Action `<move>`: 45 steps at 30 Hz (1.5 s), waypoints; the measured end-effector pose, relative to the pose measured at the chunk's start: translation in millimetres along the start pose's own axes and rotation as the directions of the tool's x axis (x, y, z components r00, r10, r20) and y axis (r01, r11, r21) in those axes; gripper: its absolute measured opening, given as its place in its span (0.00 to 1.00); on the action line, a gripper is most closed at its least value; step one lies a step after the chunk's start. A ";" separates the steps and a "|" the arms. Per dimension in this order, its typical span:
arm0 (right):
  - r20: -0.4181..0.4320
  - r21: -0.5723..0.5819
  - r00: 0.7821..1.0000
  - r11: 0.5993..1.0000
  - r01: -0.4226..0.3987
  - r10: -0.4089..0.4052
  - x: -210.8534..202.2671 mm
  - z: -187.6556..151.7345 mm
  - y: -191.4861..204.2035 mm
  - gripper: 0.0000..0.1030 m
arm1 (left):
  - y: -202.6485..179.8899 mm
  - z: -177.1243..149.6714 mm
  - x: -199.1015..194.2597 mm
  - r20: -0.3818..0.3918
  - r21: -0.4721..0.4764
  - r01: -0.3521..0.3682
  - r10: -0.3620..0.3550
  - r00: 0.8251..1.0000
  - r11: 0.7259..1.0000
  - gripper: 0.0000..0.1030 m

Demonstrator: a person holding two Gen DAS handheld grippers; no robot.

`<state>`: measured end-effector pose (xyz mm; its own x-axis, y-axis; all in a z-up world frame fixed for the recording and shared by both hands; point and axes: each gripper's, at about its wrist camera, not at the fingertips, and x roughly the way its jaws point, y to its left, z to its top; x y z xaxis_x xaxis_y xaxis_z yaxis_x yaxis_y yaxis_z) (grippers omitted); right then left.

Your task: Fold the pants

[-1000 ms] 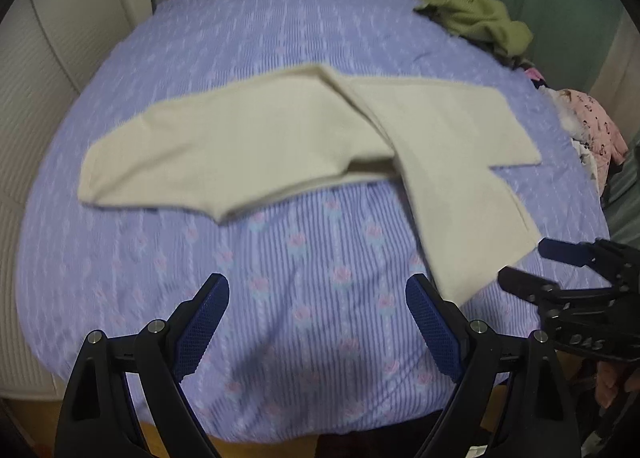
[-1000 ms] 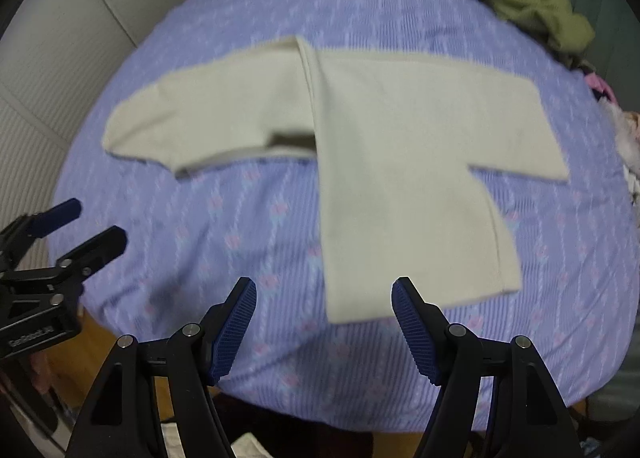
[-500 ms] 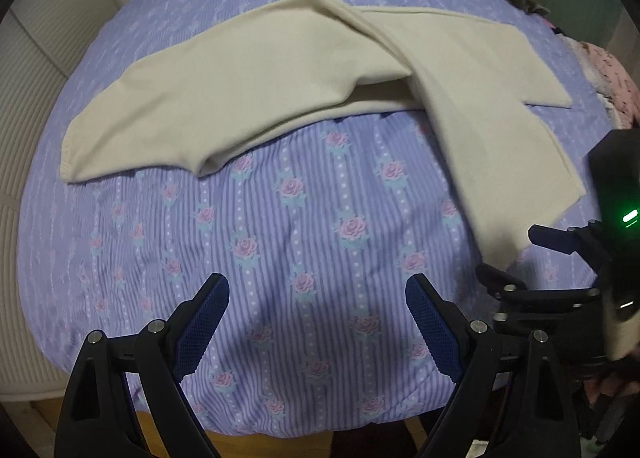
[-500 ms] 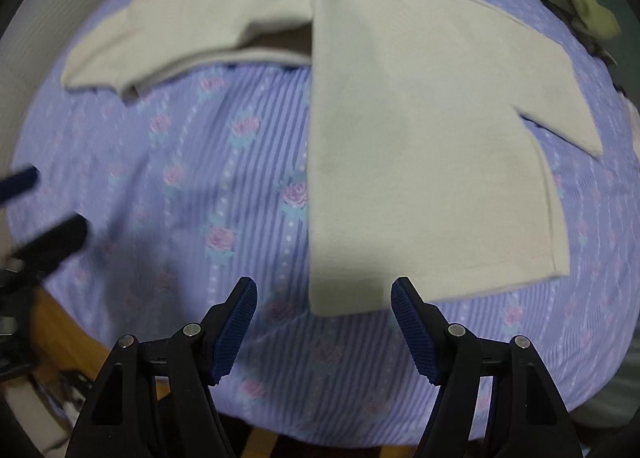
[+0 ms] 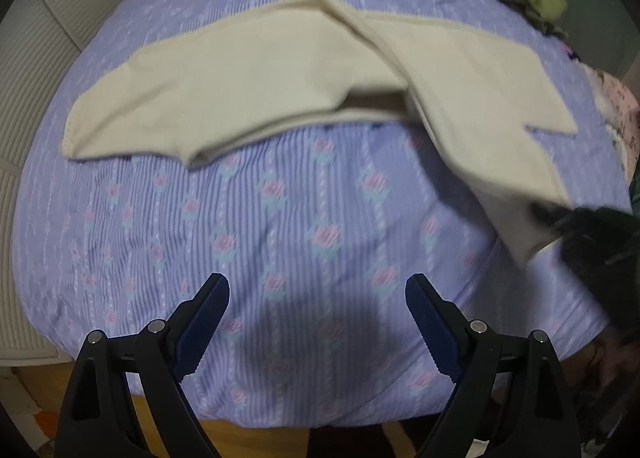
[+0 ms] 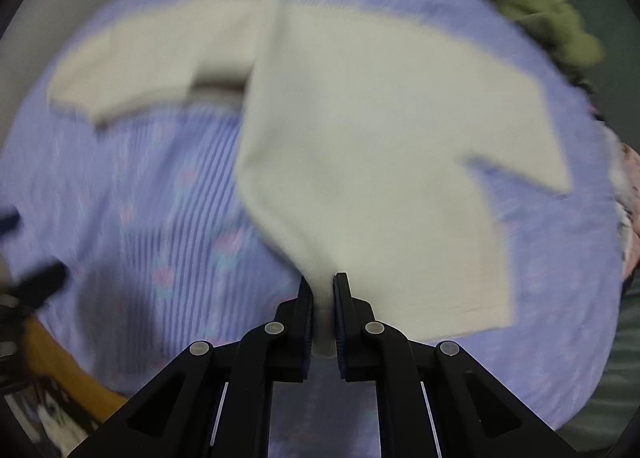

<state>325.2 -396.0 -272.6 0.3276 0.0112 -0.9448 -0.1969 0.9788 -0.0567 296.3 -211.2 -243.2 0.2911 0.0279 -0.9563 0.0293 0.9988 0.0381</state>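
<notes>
Pinching soft cream pants (image 6: 360, 138) hem | right tool (image 6: 322, 290) | striped floral bedsheet (image 5: 280, 242)

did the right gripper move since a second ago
Yes. The right gripper came down toward the purple bedspread and onto the near cuff of the cream pants, now pinched between its fingers.
</notes>
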 end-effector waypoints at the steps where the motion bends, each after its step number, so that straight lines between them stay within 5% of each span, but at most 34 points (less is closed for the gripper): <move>1: 0.039 0.031 0.999 0.999 0.010 -0.011 -15.7 7.8 -17.2 0.09 | -3.9 6.8 -5.6 0.020 -0.003 -0.002 0.003 1.000 1.000 0.88; 6: 0.220 0.153 0.969 0.985 0.076 -0.109 -73.2 66.7 -108.2 0.09 | -30.2 49.1 -29.3 0.128 -0.017 0.003 -0.001 0.992 1.000 0.88; 11: 0.295 0.167 0.932 0.972 0.164 -0.208 -71.8 131.3 -164.7 0.09 | -73.5 111.9 -33.8 0.195 -0.024 0.030 -0.025 0.981 0.999 0.88; 19: 0.236 0.192 0.955 0.972 0.134 -0.178 -3.9 206.2 -241.8 0.09 | -139.8 187.8 -24.6 0.234 0.015 0.021 -0.024 0.972 1.000 0.88; 30: 0.114 0.126 0.971 0.973 0.194 -0.208 115.4 269.2 -275.4 0.08 | -181.4 230.8 29.3 0.187 0.025 -0.043 0.038 0.982 0.999 0.88; 34: 0.089 0.135 0.977 0.974 0.181 -0.194 134.4 271.2 -280.3 0.17 | -188.3 237.9 41.7 0.169 0.033 -0.052 0.046 0.984 0.998 0.88; 36: 0.108 0.175 0.966 0.961 0.214 -0.234 120.4 262.9 -286.7 0.58 | -189.8 239.2 42.0 0.169 0.035 -0.043 0.036 0.985 0.998 0.88; 37: 0.139 0.198 0.959 0.955 0.219 -0.249 107.5 256.3 -290.9 0.64 | -190.6 238.5 40.6 0.172 0.039 -0.037 0.030 0.985 0.999 0.88; 39: 0.191 0.240 0.941 0.942 0.233 -0.281 76.5 235.9 -300.9 0.64 | -192.6 235.7 37.1 0.177 0.052 -0.030 0.021 0.984 0.998 0.88; 45: 0.227 0.315 0.966 0.948 0.048 -0.125 20.8 141.6 -322.7 0.64 | -203.9 210.5 32.6 0.173 0.100 -0.020 0.002 0.985 0.995 0.89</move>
<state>526.3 -682.6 -228.3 0.5507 -0.0650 -0.8322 0.1207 0.9927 0.0024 501.1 -422.2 -221.1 0.4520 0.0232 -0.8917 0.1187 0.9892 0.0859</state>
